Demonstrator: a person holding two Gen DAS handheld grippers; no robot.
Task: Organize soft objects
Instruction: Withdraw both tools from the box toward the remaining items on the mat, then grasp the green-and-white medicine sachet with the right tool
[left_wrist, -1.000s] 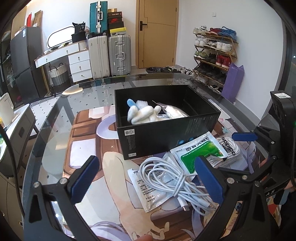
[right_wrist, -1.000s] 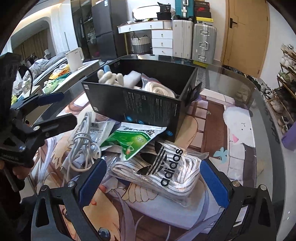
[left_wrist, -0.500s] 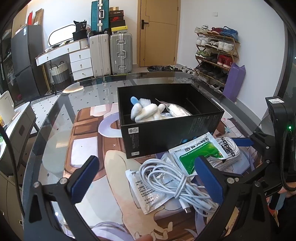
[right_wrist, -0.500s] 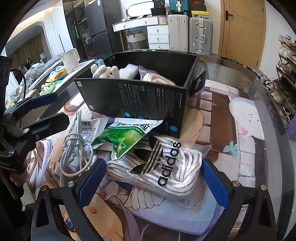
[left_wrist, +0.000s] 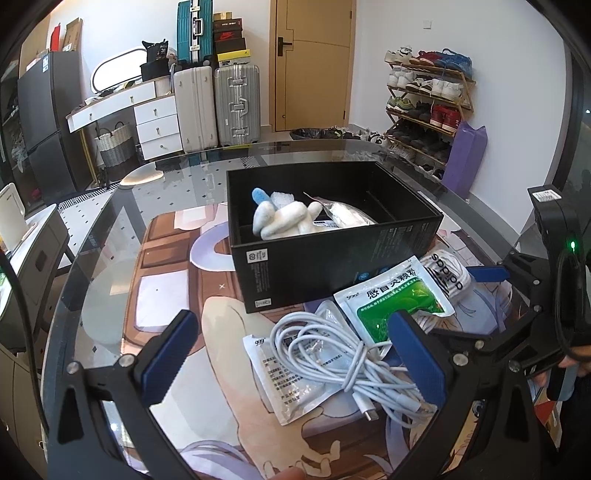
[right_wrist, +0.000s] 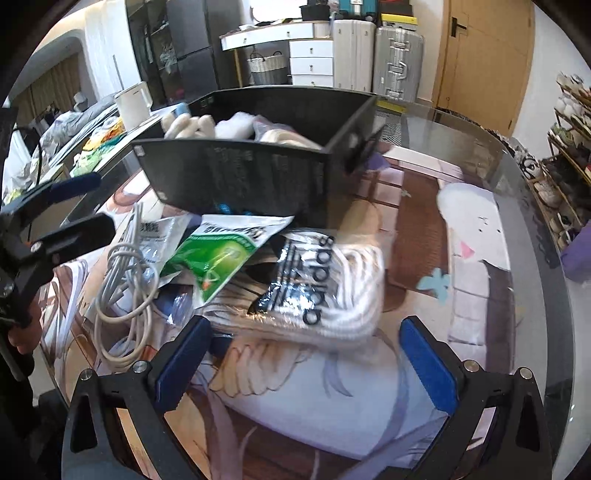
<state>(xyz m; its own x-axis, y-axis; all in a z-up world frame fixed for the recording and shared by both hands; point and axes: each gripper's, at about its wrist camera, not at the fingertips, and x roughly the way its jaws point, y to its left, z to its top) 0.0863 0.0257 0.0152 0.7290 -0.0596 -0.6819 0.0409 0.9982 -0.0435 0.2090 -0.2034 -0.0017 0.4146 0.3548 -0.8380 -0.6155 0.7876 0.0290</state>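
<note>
A black box (left_wrist: 314, 269) (right_wrist: 236, 177) on the glass table holds white gloves (left_wrist: 284, 221) and a clear bag. In front of it lie a coiled white cable (left_wrist: 332, 350) (right_wrist: 122, 280), a white sachet (left_wrist: 280, 380), a green sachet (left_wrist: 395, 299) (right_wrist: 218, 258) and a bagged adidas lace bundle (left_wrist: 447, 277) (right_wrist: 325, 288). My left gripper (left_wrist: 291, 362) is open just above the cable and white sachet. My right gripper (right_wrist: 303, 358) is open, its fingers straddling the near end of the adidas bundle, nothing held.
The round glass table edge (right_wrist: 546, 258) curves at the right. Suitcases (left_wrist: 218, 107), a white drawer unit, a door and a shoe rack (left_wrist: 428, 99) stand behind. A white kettle (right_wrist: 135, 101) sits on a side surface at the left.
My right gripper has moved forward and down toward the adidas bundle, now blurred. The left gripper has shifted slightly; the box sits further right in its view.
</note>
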